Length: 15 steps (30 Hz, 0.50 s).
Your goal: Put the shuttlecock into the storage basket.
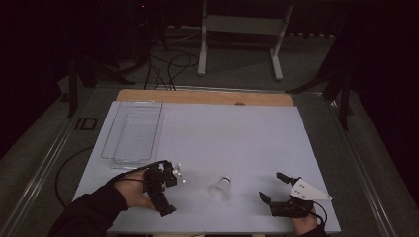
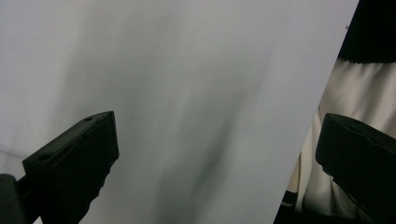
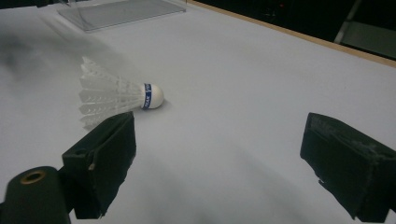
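Wide-open and empty, the right tool [image 3: 217, 154] hangs near the shuttlecock [image 3: 116, 95] lying on the white surface [image 1: 237, 143]; approach its cork squarely. Left tool [image 1: 165, 185] is open, empty too.

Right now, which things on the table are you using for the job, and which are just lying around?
In use:
- shuttlecock, lying on its side between the grippers
- right gripper, open and nearest it
- left gripper, open, over the white table

Probably waiting, or just lying about:
- clear tray, empty, at the far left
- cables on the floor
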{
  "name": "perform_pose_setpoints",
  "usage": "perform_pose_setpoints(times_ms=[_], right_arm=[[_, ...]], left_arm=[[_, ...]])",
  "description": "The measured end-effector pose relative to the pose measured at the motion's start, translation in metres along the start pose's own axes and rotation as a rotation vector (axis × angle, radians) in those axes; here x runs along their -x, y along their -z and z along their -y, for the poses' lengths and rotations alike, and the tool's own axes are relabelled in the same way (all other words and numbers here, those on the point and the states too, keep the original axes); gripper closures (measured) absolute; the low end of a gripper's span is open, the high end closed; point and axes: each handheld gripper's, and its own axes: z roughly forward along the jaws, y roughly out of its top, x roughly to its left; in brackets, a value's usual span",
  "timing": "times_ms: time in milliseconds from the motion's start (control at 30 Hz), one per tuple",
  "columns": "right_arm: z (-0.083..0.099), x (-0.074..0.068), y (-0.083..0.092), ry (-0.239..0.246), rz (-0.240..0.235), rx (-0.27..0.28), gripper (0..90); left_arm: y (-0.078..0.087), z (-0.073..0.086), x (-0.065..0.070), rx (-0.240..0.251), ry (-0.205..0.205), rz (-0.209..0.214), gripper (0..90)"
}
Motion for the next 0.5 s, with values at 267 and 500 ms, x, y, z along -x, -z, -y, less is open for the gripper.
perform_pose_setpoints(times_ms=[267,500], right_arm=[[0.000,0.000,0.000,-0.002,-0.001,-0.001,10.2],[0.000,0.000,0.000,0.001,-0.002,-0.003,10.2]], left_arm=[[-0.004,-0.012,0.000,-0.033,-0.024,0.005,0.0],[-0.011,-0.024,0.001,-0.064,-0.055,0.018,0.0]])
